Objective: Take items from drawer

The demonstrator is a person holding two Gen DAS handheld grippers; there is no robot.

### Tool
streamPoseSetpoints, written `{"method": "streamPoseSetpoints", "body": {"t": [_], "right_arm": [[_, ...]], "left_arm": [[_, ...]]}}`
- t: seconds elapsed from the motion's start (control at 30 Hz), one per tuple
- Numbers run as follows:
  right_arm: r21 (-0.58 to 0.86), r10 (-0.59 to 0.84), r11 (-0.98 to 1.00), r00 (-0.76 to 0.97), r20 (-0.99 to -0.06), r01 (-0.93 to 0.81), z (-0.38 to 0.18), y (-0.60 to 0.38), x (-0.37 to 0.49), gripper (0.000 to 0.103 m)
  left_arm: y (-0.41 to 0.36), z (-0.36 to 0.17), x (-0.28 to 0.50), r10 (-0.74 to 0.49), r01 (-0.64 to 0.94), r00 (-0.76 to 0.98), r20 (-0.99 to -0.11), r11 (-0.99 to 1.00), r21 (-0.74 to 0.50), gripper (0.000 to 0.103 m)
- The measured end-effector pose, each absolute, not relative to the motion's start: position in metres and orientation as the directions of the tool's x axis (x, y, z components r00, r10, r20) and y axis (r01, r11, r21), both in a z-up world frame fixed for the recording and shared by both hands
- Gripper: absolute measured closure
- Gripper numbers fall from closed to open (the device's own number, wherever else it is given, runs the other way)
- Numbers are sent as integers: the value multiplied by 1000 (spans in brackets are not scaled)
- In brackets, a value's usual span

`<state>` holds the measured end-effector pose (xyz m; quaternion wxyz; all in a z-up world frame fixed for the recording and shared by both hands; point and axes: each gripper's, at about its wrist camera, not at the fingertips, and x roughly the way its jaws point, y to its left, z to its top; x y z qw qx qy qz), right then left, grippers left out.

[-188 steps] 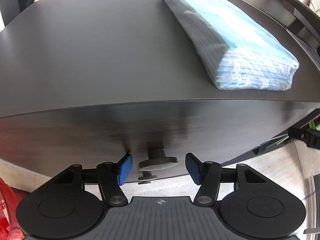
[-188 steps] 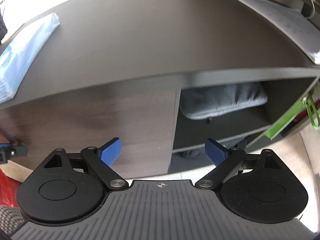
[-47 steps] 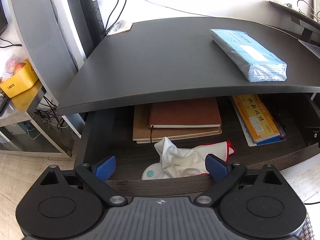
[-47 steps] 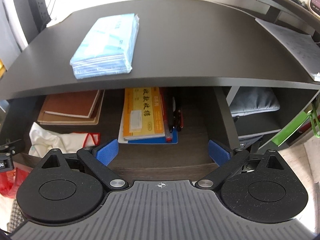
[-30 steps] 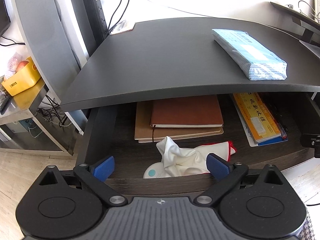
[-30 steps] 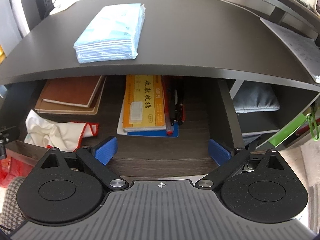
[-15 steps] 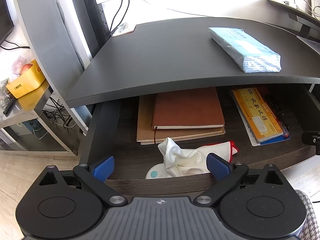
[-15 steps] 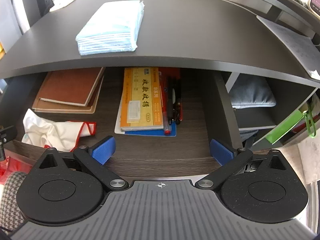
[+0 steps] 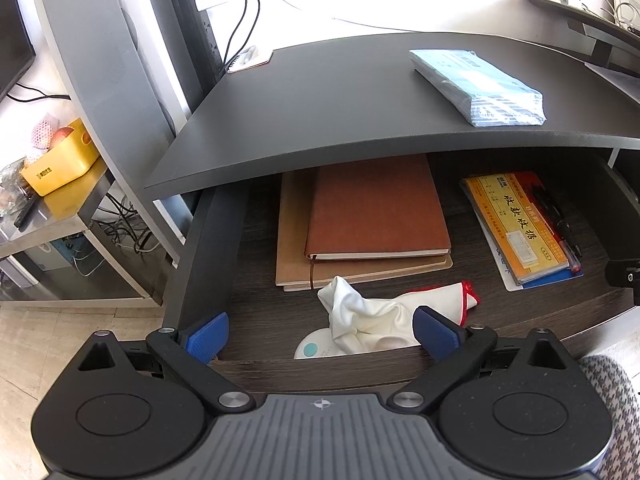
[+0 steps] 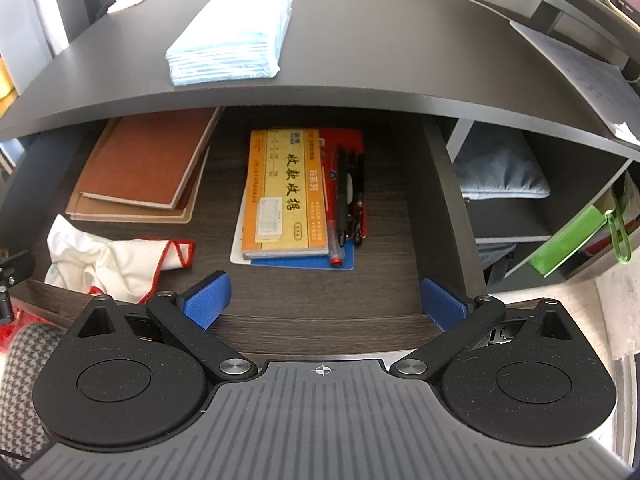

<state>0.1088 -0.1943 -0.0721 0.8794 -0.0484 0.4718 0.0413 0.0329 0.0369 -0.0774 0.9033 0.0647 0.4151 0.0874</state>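
Drawer [image 10: 320,320] pulled open under desk, holding brown notebooks [image 10: 144,164], orange receipt book [image 10: 284,196] with pens [image 10: 348,196] alongside, white cloth [image 9: 372,316] at front; left gripper [image 9: 320,332] and right gripper [image 10: 326,300] spread, empty, above front edge; best lowered squarely over one item.

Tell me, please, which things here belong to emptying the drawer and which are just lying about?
Belongs to the job:
drawer
brown notebooks
orange receipt book
pens
white cloth

Lying about:
blue paper stack
yellow bin
grey cushion
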Motion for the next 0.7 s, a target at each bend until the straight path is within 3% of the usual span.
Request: {"method": "streamPoseSetpoints", "body": {"t": [0.7], "right_arm": [[-49,15,993,531,-847,-106,-77,-184,132,0]], "left_arm": [[46,-76,51,190,-111,641,-744,982,156,4]]}}
